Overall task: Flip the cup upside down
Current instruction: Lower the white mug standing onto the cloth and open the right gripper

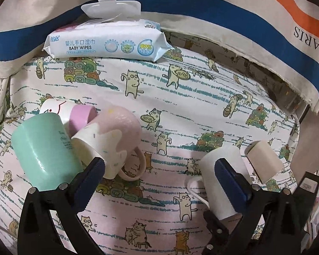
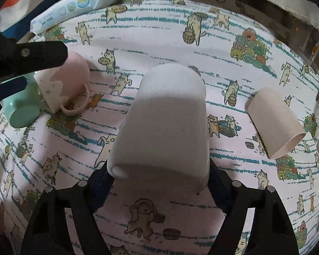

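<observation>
- Left wrist view: nearest the camera, the left gripper (image 1: 159,167) stands with its jaws wide apart and nothing between them. One tip sits just beside the rim of the pink-and-cream mug (image 1: 112,140), which lies on its side against the mint cup (image 1: 42,148); whether tip and rim touch cannot be told.
- Same view: the right gripper (image 1: 221,212) enters at lower right, carrying the white mug (image 1: 219,174) by its lower part. A beige cup (image 1: 263,161) lies on its side just beyond it, and a baby wipes pack (image 1: 108,42) rests at the far edge of the cat-print cloth (image 1: 180,106).
- Right wrist view: jaws of the right gripper (image 2: 159,176) are clamped on the white mug (image 2: 165,123). The mug's closed base points away from the camera and its rim faces the gripper.
- Step in hand, as judged: the mug is gripped and mid-turn; inversion is not yet complete.
- Next move calls for wrist rotation until the rim faces down, then lowering onto bare cloth clear of the beige cup (image 2: 274,123), and opening the jaws only once the rim sits flat.
</observation>
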Motion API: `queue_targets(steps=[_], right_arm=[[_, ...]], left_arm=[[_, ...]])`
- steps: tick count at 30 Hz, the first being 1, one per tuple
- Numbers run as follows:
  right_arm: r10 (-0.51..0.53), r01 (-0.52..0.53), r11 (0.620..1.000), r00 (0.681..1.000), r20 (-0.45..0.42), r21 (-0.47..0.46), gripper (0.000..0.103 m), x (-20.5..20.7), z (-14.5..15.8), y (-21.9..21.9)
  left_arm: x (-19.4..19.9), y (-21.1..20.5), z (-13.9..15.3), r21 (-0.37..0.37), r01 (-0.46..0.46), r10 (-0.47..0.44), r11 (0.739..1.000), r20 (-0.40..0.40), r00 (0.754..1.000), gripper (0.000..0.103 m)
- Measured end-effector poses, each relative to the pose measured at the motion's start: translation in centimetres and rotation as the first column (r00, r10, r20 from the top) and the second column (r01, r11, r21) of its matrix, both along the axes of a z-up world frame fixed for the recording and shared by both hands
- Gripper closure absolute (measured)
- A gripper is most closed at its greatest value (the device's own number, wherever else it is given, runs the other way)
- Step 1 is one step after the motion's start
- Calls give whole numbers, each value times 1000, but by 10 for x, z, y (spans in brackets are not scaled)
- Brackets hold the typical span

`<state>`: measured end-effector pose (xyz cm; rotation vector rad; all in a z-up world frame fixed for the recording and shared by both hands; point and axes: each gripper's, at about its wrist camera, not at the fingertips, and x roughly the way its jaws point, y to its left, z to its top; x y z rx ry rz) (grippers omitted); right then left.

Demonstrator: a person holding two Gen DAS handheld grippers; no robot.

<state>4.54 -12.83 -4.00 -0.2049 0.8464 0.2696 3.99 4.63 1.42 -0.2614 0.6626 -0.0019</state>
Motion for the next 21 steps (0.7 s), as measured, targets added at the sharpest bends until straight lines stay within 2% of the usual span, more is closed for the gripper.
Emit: queue_targets(steps=[8, 12, 21], right_arm=[[56, -58, 998, 996, 69, 37, 24, -16, 40, -18], [42, -44, 999, 997, 63, 32, 24, -12, 43, -18], [37, -39, 998, 998, 50, 39, 24, 18, 49, -1]], left_arm=[[-1, 1, 3, -10, 9, -9, 1000, 4, 1000, 1], [2, -4, 0, 29, 4, -3, 1000, -9, 1000, 1], [2, 5, 2, 9, -23, 23, 1000, -1, 1000, 1]])
